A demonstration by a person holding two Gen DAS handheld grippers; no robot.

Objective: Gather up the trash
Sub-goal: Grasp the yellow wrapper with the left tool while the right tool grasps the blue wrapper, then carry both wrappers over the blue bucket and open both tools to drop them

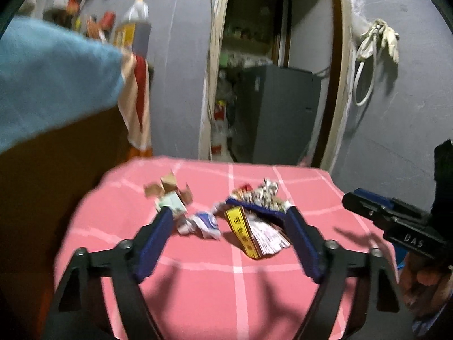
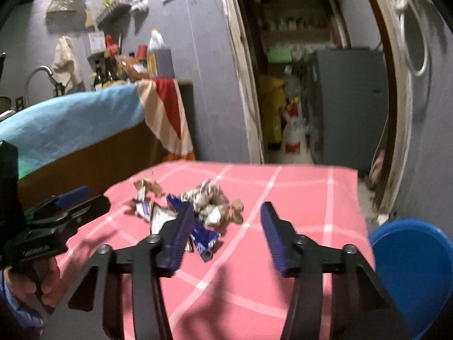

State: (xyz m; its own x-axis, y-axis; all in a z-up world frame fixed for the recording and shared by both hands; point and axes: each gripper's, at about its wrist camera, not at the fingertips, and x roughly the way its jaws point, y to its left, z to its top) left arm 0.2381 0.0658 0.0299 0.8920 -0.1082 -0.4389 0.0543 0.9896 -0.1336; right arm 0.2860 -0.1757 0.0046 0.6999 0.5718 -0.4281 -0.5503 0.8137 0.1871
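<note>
Nearest the left wrist camera, the left gripper (image 1: 229, 218) hung over the near half of a table covered in a pink checked cloth (image 1: 198, 283), its two blue-padded fingers (image 1: 154, 240) spread wide with nothing between them. The trash lay in a loose heap beyond the fingertips, toward the middle of the cloth: a torn brown cardboard piece (image 1: 170, 188) at the far left, a crumpled blue-and-white wrapper (image 1: 205, 223) nearer and just right of it, a flattened yellow carton with printed white paper (image 1: 249, 233) in front, and a wad of crumpled printed paper (image 1: 267, 195) at the far right of the heap. The right fingertip seemed to sit close beside the carton, though blur made contact impossible to judge. At the right edge of that view the right gripper (image 1: 396, 221) showed side-on, with the person's hand (image 1: 421, 286) below it. From the right wrist camera, the right gripper (image 2: 226, 212) was likewise wide open and held nothing; its left finger overlapped the near edge of the heap, where a blue-and-white wrapper (image 2: 205, 236) and the crumpled paper wad (image 2: 211, 204) lay, while its right finger stood over bare cloth (image 2: 283, 187). A blue plastic tub (image 2: 410, 269) stood below the table's right side. To the left, a light blue towel (image 2: 70, 113) draped a counter.
</note>
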